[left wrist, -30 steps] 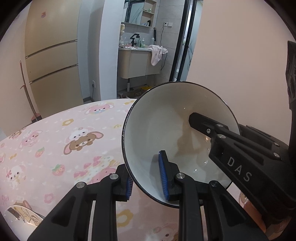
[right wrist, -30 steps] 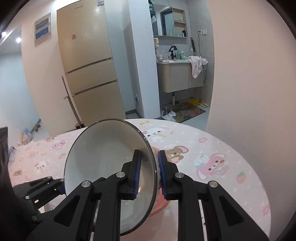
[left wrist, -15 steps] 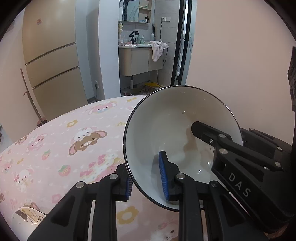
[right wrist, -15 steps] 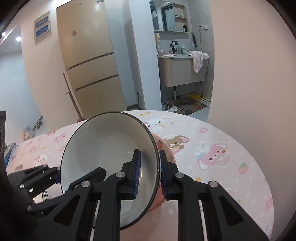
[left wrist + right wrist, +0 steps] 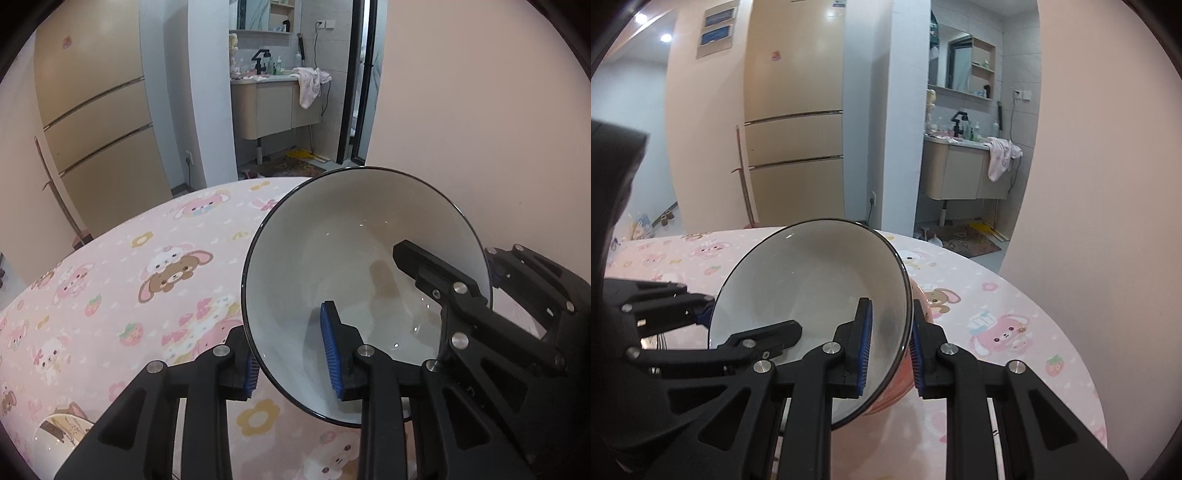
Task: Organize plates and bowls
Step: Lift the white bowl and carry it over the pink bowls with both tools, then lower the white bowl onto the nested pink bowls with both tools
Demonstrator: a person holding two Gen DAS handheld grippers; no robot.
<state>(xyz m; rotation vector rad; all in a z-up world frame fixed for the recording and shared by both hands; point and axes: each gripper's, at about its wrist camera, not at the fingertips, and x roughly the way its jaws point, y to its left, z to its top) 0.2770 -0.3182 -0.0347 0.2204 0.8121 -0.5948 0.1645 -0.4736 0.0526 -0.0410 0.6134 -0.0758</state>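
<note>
I have the white ceramic bowl (image 5: 354,280) tilted above the bench (image 5: 110,295), each hand-held gripper clamped on its rim: left (image 5: 291,363) at 7 o'clock, right (image 5: 889,345) at 4. Glazed, slippery, breakable; rim pinches suit it.

Two close wrist views, both sharing the bowl (image 5: 362,266) and table (image 5: 1015,295).

Beyond the far edge of the pink cartoon tablecloth (image 5: 110,280) stands a beige fridge (image 5: 794,140), with a vanity sink (image 5: 960,173) to its right, a pink towel (image 5: 1001,157) draped over it.
</note>
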